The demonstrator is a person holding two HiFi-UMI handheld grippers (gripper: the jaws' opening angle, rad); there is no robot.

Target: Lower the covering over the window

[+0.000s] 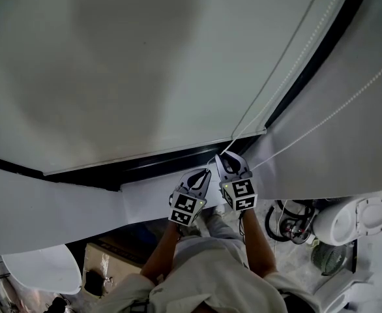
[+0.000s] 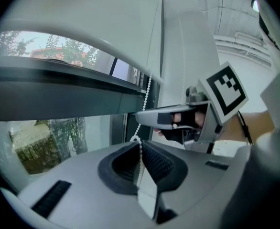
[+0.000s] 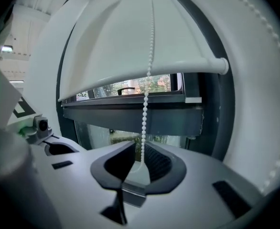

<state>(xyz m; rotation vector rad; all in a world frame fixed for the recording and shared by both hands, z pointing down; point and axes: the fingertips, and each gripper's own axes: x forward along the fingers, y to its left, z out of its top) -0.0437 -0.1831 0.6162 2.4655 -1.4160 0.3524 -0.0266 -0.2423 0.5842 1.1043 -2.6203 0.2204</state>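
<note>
A white roller blind [image 1: 113, 64] hangs over the window, its bottom rail [image 1: 158, 154] a little above the dark frame [image 1: 145, 168]. The bead chain [image 1: 289, 64] runs down its right edge to both grippers. My left gripper [image 1: 206, 172] is shut on the bead chain [image 2: 147, 92], which is pinched between its pads [image 2: 141, 151]. My right gripper [image 1: 221, 157] sits just right of it and slightly higher. In the right gripper view the bead chain [image 3: 145, 113] hangs in the gap of my right gripper [image 3: 141, 163], whose pads stand slightly apart and open. The blind [image 3: 140, 32] leaves a strip of glass [image 3: 130, 87] uncovered.
A second blind [image 1: 347, 129] with its own chain [image 1: 337, 109] hangs at the right. Below it stand white equipment [image 1: 354, 220] and coiled cables [image 1: 292, 220]. A cardboard box [image 1: 106, 259] sits low at the left. Trees show through the glass [image 2: 39, 142].
</note>
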